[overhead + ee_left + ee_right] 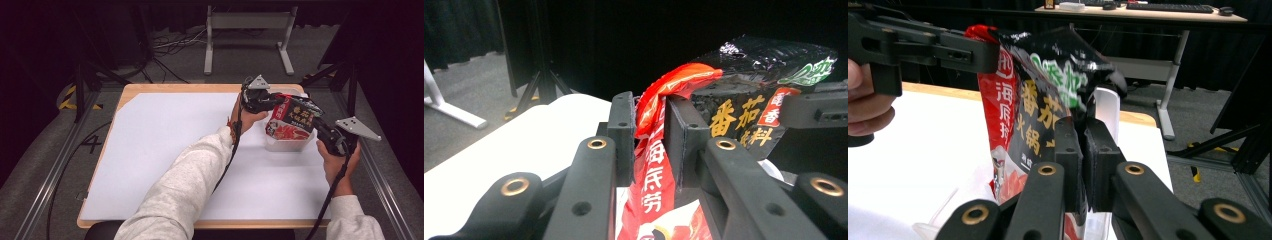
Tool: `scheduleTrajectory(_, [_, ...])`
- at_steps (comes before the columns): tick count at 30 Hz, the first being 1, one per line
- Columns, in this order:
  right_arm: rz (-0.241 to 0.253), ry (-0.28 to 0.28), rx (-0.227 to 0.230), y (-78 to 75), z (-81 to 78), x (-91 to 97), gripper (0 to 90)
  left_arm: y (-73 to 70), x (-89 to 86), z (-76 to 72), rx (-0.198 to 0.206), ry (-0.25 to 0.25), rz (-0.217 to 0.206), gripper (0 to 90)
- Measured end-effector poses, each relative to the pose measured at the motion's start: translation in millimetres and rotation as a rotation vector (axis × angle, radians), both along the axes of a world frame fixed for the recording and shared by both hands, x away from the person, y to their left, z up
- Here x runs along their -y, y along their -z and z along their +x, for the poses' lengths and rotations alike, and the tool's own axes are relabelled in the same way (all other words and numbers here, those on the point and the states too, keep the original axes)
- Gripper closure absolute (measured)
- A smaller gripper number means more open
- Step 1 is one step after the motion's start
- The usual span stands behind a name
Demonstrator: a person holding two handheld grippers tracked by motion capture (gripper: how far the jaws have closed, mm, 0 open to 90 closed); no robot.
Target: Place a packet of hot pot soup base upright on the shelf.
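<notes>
Black jaws of both grippers pinch one glossy food packet over a clear tub.

The left gripper [270, 101] clamps the packet's [292, 119] red edge; the right gripper [316, 124] bites its black side. The foil looks light, soft and slippery, so I judge the sealed edges the safest hold. It hangs above the plastic tub [290, 145] at the table's [165, 140] far right. The left forearm reaches across, the right hand stays low beside.

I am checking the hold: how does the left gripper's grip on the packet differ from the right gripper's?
The left gripper pinches the sauce packet at its red edge; the right gripper pinches its black edge. In the high view the left sits farther from the person, the right nearer. Both are shut on the packet, above the clear container.
</notes>
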State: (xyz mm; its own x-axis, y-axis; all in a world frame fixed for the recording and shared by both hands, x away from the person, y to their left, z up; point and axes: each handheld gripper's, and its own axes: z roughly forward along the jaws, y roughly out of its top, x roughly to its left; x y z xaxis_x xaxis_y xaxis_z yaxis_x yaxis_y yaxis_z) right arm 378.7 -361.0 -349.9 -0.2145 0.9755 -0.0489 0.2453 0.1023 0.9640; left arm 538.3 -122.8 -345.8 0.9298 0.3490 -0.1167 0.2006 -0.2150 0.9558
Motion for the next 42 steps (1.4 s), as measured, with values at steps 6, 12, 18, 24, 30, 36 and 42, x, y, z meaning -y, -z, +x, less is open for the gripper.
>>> scheduleTrajectory(6, [0.000,-0.003,-0.011,3.4,0.7,1.1,84.3,4.5,-2.5,0.6,-0.022,0.001,-0.001,74.2])
scheduleTrajectory(12, [-0.028,-0.009,-0.036,4.6,3.1,-1.4,82.8,5.2,-4.7,-0.2,-0.025,-0.004,0.041,71.1])
scheduleTrajectory(18, [-0.021,-0.013,-0.040,6.5,4.2,-1.5,82.2,14.7,-5.8,0.3,-0.044,0.005,0.099,69.4])
scheduleTrajectory(24, [-0.010,-0.019,-0.060,9.9,5.8,-0.4,81.3,16.8,-6.1,-1.0,-0.050,0.004,0.111,68.7])
scheduleTrajectory(30, [-0.023,-0.022,-0.081,6.7,7.8,0.0,77.8,13.5,-9.9,-2.8,-0.037,0.008,0.131,67.3])
scheduleTrajectory(36, [-0.029,-0.016,-0.101,3.6,7.6,-0.3,74.3,12.3,-16.3,-9.0,-0.011,0.013,0.166,66.3])
scheduleTrajectory(42, [-0.036,-0.015,-0.102,1.8,7.0,-1.9,73.1,9.7,-27.8,-12.3,0.008,0.001,0.188,65.8])
